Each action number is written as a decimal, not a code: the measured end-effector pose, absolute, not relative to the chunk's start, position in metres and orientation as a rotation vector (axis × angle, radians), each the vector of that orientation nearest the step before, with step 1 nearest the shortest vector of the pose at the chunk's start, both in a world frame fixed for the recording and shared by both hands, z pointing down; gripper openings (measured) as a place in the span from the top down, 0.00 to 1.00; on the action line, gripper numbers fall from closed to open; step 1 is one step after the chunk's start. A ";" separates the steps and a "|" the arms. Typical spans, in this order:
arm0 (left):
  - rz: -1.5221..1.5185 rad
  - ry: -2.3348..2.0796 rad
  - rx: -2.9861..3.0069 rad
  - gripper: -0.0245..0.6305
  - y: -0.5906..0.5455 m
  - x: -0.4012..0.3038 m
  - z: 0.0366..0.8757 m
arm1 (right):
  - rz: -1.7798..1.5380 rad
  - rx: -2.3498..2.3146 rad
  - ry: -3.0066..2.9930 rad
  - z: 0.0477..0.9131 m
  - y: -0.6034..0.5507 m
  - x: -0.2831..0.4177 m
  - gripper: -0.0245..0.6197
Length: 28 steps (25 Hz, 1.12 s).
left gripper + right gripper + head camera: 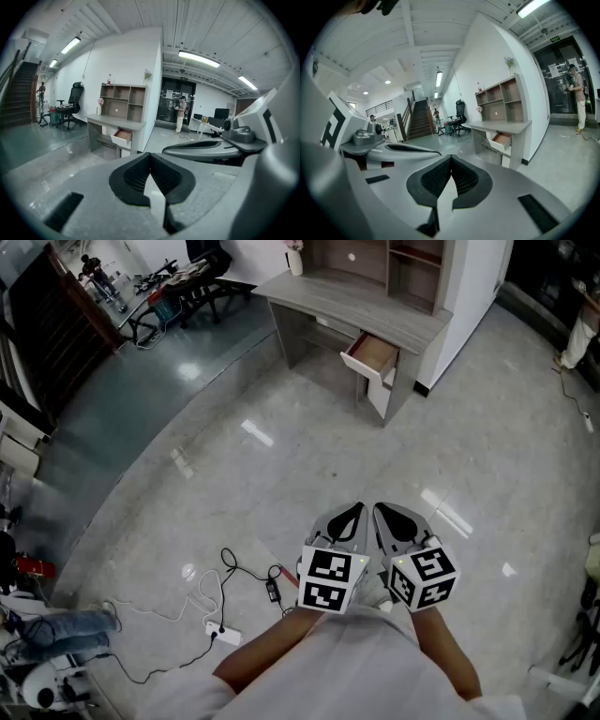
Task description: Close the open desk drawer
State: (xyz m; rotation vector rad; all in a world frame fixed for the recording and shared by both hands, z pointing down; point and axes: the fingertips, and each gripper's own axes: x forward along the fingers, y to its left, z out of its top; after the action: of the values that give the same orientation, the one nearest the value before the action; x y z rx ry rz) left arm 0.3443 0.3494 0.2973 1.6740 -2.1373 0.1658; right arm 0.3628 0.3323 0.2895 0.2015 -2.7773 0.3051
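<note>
- Glossy grey stone floor (281,456), mirroring lights.
- Plain white wall (124,61), 12 o'clock.
- Dark staircase (18,96), 9 o'clock.
- Long ceiling tube lamp (199,58), 1 o'clock.

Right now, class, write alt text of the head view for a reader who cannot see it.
A drawer stands open in a desk far across a glossy grey floor. At the bottom, the left gripper and right gripper sit side by side, both shut and empty, pointing towards it. A power strip with cables lies at lower left.

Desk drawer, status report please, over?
Left gripper, right gripper shut, empty. White wood-lined drawer open, far across grey floor. Black power cable lies off left.
</note>
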 end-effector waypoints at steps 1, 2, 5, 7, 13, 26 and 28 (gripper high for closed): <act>0.162 -2.138 1.676 0.96 0.351 0.341 0.297 | 0.300 0.202 -2.777 0.290 0.334 0.359 0.96; 0.159 -2.138 1.677 0.96 0.353 0.337 0.297 | 0.295 0.204 -2.776 0.290 0.336 0.355 0.96; 0.144 -2.135 1.679 0.96 0.362 0.324 0.297 | 0.282 0.220 -2.771 0.290 0.345 0.343 0.96; 0.132 -2.136 1.674 0.96 0.372 0.313 0.298 | 0.281 0.229 -2.768 0.291 0.353 0.333 0.96; 0.117 -2.150 1.645 0.96 0.405 0.274 0.300 | 0.280 0.209 -2.772 0.290 0.386 0.296 0.96; 0.037 -2.207 1.544 0.96 0.455 0.213 0.305 | 0.254 0.080 -2.776 0.289 0.438 0.232 0.96; 0.031 -2.215 1.533 0.96 0.458 0.207 0.306 | 0.253 0.063 -2.777 0.290 0.441 0.226 0.96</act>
State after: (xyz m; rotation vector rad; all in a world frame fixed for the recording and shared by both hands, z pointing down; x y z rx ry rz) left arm 0.2074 0.4580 0.3058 1.5326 -2.2145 0.0312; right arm 0.2259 0.4411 0.2902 0.0627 -2.7768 0.2529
